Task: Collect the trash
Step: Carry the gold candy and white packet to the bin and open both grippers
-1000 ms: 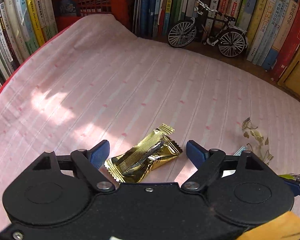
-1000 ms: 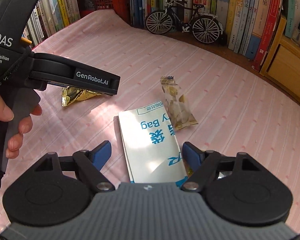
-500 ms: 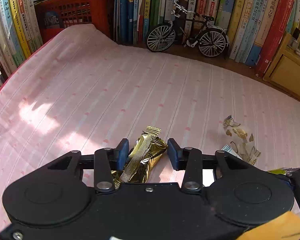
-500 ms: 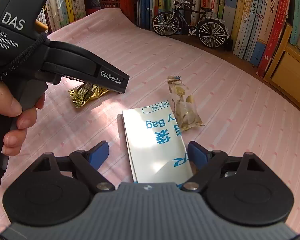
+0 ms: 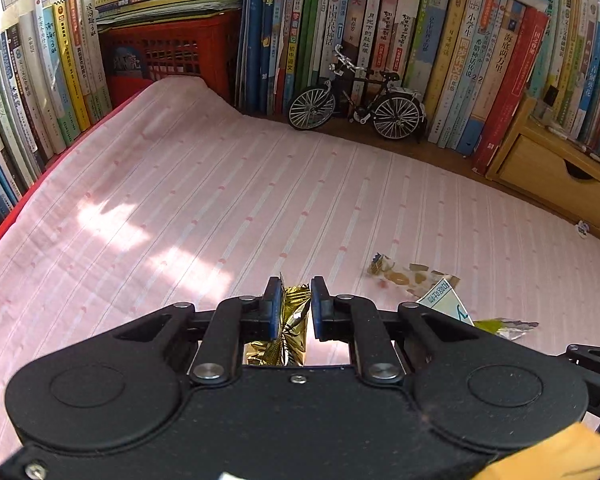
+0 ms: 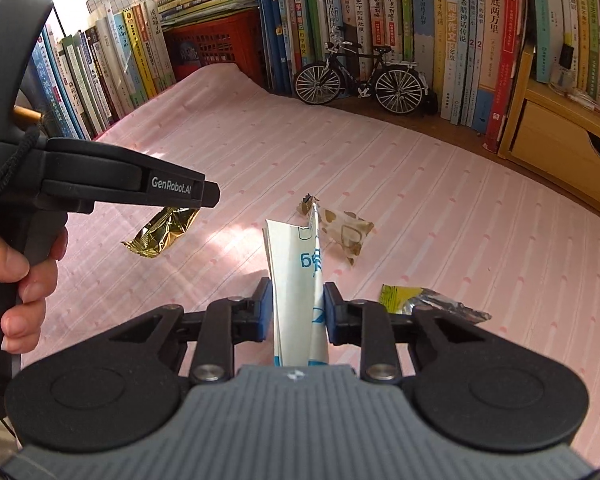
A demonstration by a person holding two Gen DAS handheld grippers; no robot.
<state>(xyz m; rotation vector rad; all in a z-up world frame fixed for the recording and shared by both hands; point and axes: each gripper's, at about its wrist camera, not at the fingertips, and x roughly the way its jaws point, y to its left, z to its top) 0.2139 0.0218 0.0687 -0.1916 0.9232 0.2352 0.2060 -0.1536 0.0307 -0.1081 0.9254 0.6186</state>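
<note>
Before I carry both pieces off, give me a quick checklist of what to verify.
1. Left gripper shut on gold wrapper, jaws just closed: ok.
2. Right gripper shut on white bag, jaws just closed, bag folded: ok.
3. Gold wrapper clear of the pink cloth: ok.
4. Table cleared: not ok; beige snack wrapper and yellow-green wrapper remain.
5. Trash bin located: cannot tell.

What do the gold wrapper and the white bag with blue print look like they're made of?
Gold wrapper: likely metallised plastic film, glossy; it creases sharply and glints, with a crimped end. White bag: probably matte plastic or coated paper; it folds softly between the pads without shine.
</note>
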